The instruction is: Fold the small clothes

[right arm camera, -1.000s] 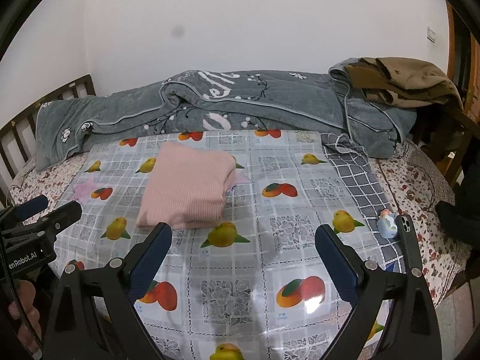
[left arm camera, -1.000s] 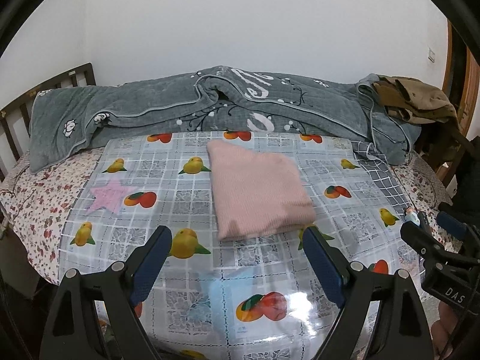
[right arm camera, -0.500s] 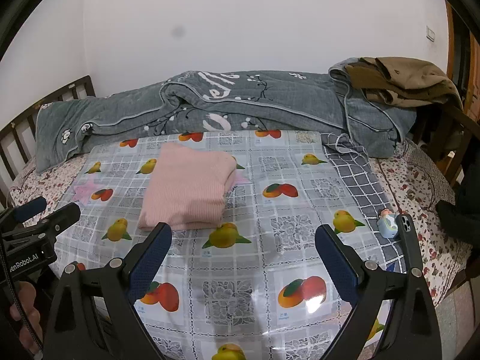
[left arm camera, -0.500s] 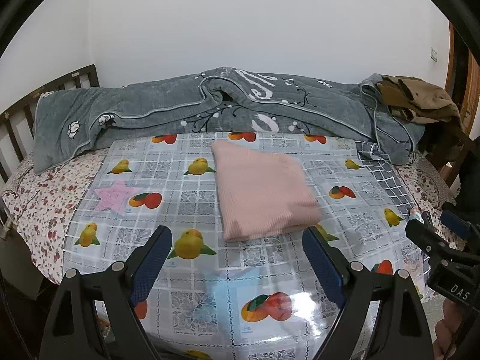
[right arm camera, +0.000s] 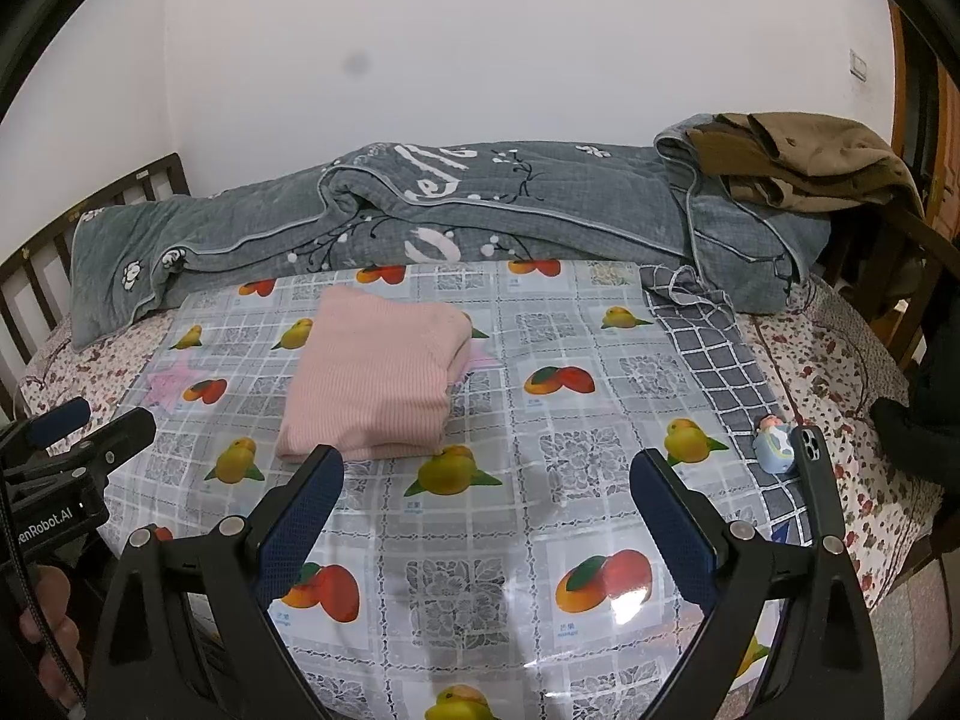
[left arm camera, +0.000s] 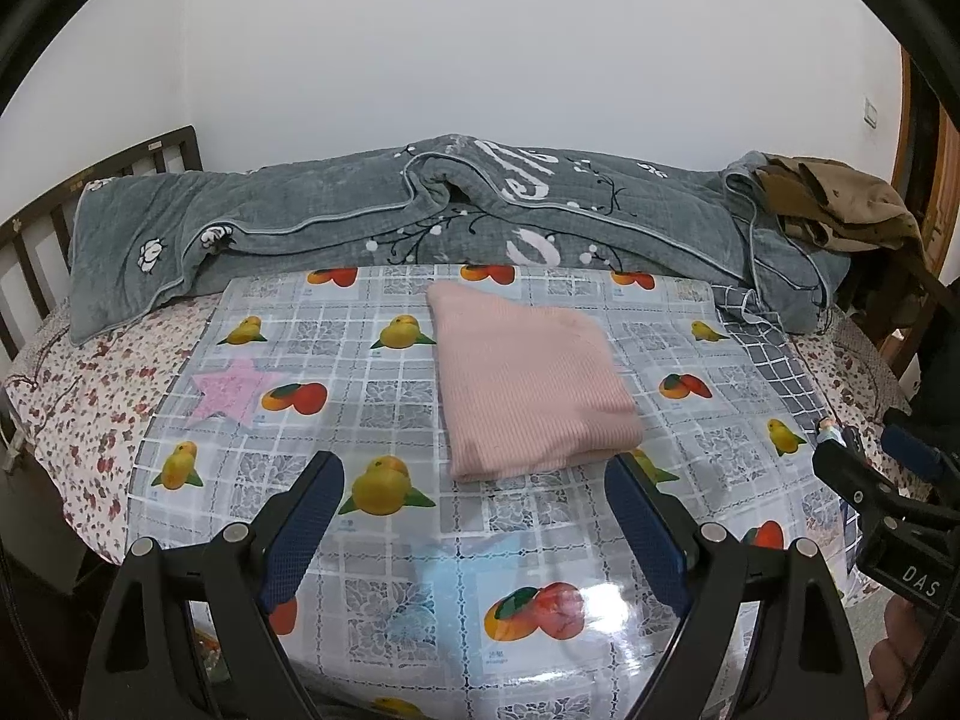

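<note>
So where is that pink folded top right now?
The pink folded top lies on the fruit-print cloth, centre in the left view and left of centre in the right view, just short of the grey quilt.

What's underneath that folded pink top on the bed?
The folded pink ribbed top lies on a glossy plastic fruit-print sheet. In the right wrist view a pale pink star shape peeks out at its right edge. Whatever else sits beneath is covered.

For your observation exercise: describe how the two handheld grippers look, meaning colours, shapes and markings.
The left gripper and the right gripper match: black angular frames with silver bolts, and fingers faced with dark blue textured pads. The bodies carry white lettering, and a black cable runs alongside the left one.
</note>
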A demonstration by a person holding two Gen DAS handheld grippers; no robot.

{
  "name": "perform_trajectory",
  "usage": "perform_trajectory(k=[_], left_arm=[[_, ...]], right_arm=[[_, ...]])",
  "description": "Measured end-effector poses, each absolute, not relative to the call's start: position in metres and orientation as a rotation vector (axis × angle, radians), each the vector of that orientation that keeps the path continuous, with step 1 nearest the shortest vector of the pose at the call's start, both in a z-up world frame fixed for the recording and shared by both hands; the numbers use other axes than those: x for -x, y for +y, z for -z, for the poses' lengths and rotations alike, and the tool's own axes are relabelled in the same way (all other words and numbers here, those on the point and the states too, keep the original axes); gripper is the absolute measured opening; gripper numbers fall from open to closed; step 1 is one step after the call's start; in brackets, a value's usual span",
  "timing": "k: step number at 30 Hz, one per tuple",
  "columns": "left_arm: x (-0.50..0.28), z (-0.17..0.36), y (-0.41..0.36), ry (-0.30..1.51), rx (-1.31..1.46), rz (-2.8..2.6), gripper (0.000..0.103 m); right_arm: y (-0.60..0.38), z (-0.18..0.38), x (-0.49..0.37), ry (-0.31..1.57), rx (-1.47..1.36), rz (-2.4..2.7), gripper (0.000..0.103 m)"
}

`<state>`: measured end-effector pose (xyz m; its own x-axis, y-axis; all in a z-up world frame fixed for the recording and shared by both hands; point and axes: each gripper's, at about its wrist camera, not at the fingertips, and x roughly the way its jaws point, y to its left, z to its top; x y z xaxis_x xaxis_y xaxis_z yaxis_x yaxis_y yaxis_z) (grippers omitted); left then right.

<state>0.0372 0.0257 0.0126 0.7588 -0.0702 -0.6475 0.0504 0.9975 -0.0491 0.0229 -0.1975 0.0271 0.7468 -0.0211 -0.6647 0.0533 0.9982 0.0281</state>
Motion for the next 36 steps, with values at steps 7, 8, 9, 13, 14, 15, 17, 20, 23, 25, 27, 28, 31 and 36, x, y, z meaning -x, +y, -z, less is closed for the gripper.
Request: perform_trajectory(k=[7, 8, 9, 13, 14, 15, 17, 20, 23, 25, 27, 28, 31, 36], left_arm=[[-0.0374, -0.0128, 0.027, 0.706, 0.03, 0.068, 0.088], [-0.0375, -0.0128, 0.0269, 0.706, 0.03, 0.068, 0.088], [-0.0376, -0.0127, 0.0271, 0.706, 0.029, 0.068, 0.088], [-0.0362, -0.0133, 0.0289, 0.707, 0.028, 0.063, 0.088], [-0.0357, -0.0135, 0.0291, 0.707, 0.029, 0.061, 0.088], [-0.0349, -0.0138, 0.0289, 0.708, 0.03, 0.059, 0.088], [-0.0349, -0.0137, 0.0291, 0.707, 0.03, 0.059, 0.088], [-0.035, -0.0138, 0.0297, 0.706, 0.03, 0.06, 0.088], [-0.035, -0.014, 0.03, 0.707, 0.029, 0.06, 0.088], [-0.035, -0.0142, 0.0301, 0.706, 0.029, 0.061, 0.088], [-0.0348, -0.0142, 0.0302, 0.707, 0.029, 0.06, 0.088], [-0.0348, -0.0144, 0.0303, 0.706, 0.029, 0.061, 0.088], [-0.0347, -0.0147, 0.0305, 0.706, 0.03, 0.061, 0.088], [-0.0344, -0.0151, 0.0312, 0.705, 0.029, 0.062, 0.088]], right_arm=[[-0.1968, -0.0276, -0.021, 0.726, -0.051, 0.045, 0.095], [-0.1968, -0.0277, -0.0208, 0.725, -0.05, 0.045, 0.095], [-0.1964, -0.0279, -0.0205, 0.724, -0.049, 0.046, 0.095], [-0.1957, -0.0286, -0.0203, 0.723, -0.048, 0.044, 0.095], [-0.1962, -0.0286, -0.0207, 0.724, -0.048, 0.045, 0.095], [-0.1965, -0.0287, -0.0208, 0.723, -0.048, 0.044, 0.095], [-0.1966, -0.0286, -0.0207, 0.723, -0.048, 0.043, 0.095], [-0.1966, -0.0289, -0.021, 0.725, -0.049, 0.04, 0.095], [-0.1961, -0.0289, -0.0211, 0.725, -0.05, 0.039, 0.095], [-0.1955, -0.029, -0.0211, 0.724, -0.052, 0.038, 0.095], [-0.1956, -0.0289, -0.0211, 0.725, -0.052, 0.037, 0.095], [-0.1953, -0.0291, -0.0208, 0.725, -0.053, 0.037, 0.095], [-0.1954, -0.0291, -0.0208, 0.725, -0.055, 0.035, 0.095], [-0.1945, -0.0294, -0.0205, 0.723, -0.056, 0.035, 0.095]])
